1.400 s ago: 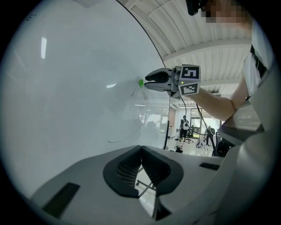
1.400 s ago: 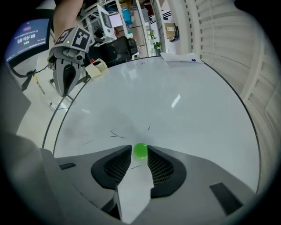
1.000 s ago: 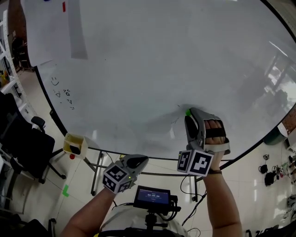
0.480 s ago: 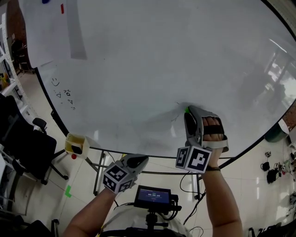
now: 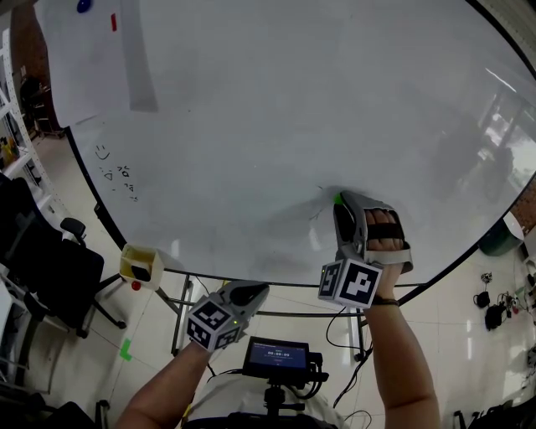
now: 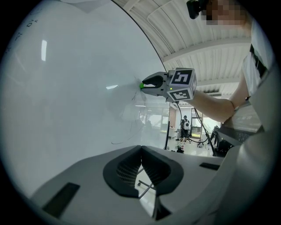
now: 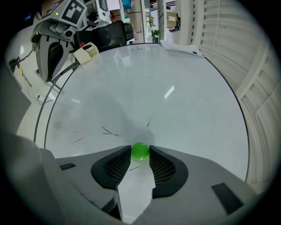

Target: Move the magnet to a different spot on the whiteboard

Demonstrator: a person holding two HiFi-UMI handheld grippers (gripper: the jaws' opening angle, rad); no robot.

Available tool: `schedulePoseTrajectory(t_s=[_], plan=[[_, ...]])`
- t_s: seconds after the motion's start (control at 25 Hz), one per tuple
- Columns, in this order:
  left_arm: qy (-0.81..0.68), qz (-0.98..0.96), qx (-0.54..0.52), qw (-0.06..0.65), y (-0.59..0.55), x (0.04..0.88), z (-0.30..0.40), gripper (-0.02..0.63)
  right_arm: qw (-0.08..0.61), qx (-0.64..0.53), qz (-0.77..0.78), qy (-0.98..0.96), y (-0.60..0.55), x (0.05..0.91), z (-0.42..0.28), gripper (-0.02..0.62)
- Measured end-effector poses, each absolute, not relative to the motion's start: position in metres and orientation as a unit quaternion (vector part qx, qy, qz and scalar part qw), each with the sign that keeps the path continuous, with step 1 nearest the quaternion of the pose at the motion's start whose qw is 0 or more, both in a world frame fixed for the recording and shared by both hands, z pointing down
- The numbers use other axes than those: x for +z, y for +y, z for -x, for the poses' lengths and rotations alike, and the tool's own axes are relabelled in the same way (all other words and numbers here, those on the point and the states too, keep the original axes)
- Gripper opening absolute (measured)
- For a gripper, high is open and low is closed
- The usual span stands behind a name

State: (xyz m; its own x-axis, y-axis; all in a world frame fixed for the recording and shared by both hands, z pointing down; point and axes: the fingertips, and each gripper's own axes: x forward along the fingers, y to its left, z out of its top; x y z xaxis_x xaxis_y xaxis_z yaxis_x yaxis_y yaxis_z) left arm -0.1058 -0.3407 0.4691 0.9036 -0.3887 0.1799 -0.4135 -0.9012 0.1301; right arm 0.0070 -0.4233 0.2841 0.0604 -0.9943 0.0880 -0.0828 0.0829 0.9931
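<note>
Whiteboard [image 5: 276, 109] is mostly bare, with wide free surface above and on both sides of the green magnet [image 7: 140, 150]. That magnet sits on the board near the lower edge in the head view. Paper sheet [image 5: 84, 59] hangs top left, with a blue magnet [image 5: 83, 6] and a red magnet [image 5: 114, 22] on it. Left edge has a drawn smiley [image 5: 101, 152] and small handwriting [image 5: 122, 173] below it, too small to read. Screen [image 5: 276, 355] text is unreadable. Right gripper [image 5: 342, 204] is at the board. Its jaws have just been closing and sit narrowed, pads touching both sides of the green magnet. Marker strokes [image 7: 112, 132] lie just beside it. Left gripper [image 6: 141, 149] is low, clear of the board, jaw tips together.
</note>
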Motion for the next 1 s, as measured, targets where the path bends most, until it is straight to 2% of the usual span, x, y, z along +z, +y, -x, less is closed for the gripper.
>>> schedulePoseTrajectory(t_s=[0.6, 1.0], plan=[[-0.206, -0.972, 0.078, 0.085, -0.339, 0.473, 0.109, 0.034, 0.532, -0.456, -0.514, -0.495, -0.428, 0.280, -0.017, 0.146], [-0.209, -0.971, 0.081, 0.084, -0.338, 0.474, 0.111, 0.034, 0.518, -0.439, -0.515, -0.523, -0.420, 0.279, -0.007, 0.146]])
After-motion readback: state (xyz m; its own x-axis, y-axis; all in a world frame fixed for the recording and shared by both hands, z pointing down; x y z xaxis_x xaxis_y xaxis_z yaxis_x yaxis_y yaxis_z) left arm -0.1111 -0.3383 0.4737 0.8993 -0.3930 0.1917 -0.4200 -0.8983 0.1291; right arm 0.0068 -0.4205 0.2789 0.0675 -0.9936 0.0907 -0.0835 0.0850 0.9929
